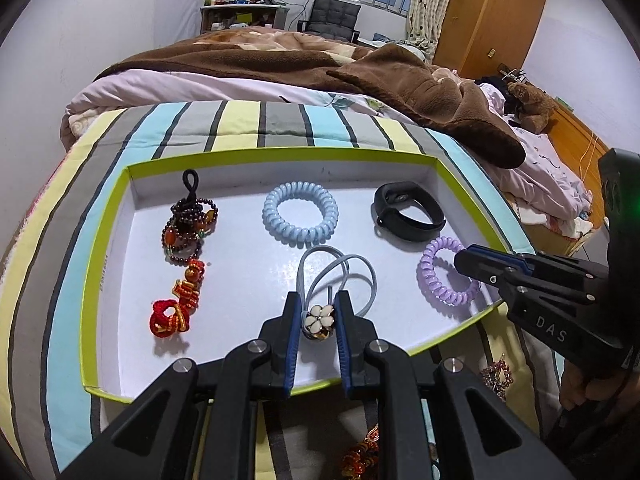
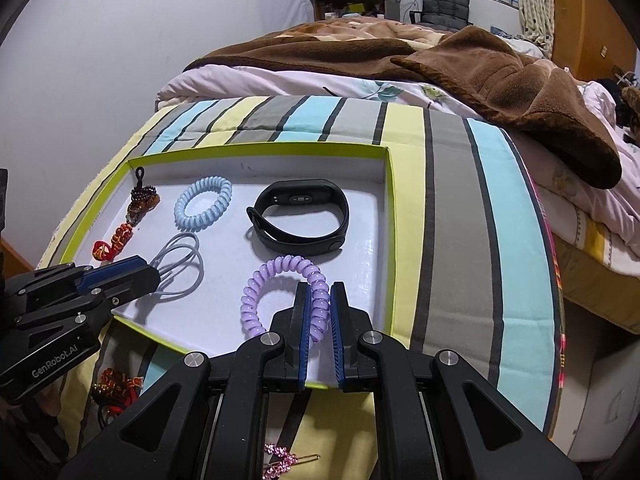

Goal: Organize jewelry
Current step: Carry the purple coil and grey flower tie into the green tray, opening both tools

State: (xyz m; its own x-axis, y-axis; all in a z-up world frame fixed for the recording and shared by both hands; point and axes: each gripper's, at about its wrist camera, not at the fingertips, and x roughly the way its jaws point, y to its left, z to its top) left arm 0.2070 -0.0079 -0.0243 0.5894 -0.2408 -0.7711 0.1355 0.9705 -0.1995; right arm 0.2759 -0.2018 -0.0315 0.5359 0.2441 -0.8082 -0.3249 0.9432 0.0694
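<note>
inside a shallow white tray (image 1: 120,280) with a lime-green rim, near its front edge, a grey elastic hair tie (image 1: 340,276) with a cream flower charm (image 1: 319,318) lies between the fingers of the left gripper (image 1: 318,300), which is nearly closed and pinches the charm. just right of it, by the front right corner, a purple spiral hair tie (image 2: 280,300) is clamped in the narrow jaws of the right gripper (image 2: 320,292). further back sit a pale blue spiral hair tie (image 1: 300,214) at the middle and a black fitness band (image 1: 408,216) toward the back right corner. along the left edge lie dark bead bracelets (image 1: 190,220) and a red knotted ornament (image 1: 176,308). the tray rests on a striped quilt (image 2: 452,220) on a bed, with a brown blanket (image 1: 360,68) behind.
</note>
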